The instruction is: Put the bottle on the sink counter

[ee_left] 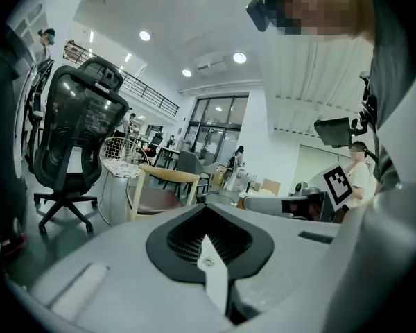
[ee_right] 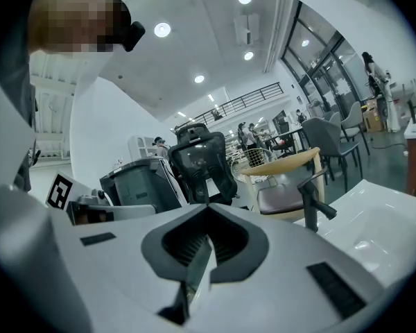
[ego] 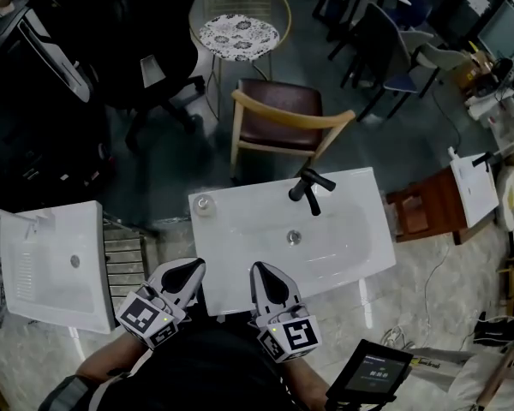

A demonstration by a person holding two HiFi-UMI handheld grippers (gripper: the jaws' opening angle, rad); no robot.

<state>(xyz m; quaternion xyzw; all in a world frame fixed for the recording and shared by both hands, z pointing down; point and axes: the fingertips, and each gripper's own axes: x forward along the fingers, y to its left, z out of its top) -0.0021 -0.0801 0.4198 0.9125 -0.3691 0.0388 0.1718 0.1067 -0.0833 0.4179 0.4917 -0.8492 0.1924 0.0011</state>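
White sink counter (ego: 343, 229): basin clear, black faucet (ego: 308, 187) standing at its far edge. Wooden chair (ego: 283, 118) stands beyond that far edge. Left gripper (ego: 188, 272) and right gripper (ego: 267, 279) hang side by side over the counter's near edge, touching nothing. Both pairs of jaws are pressed together, with nothing between them. The bottle (ego: 204, 204), small and clear, stands upright on the counter's far left corner, well apart from both grippers.
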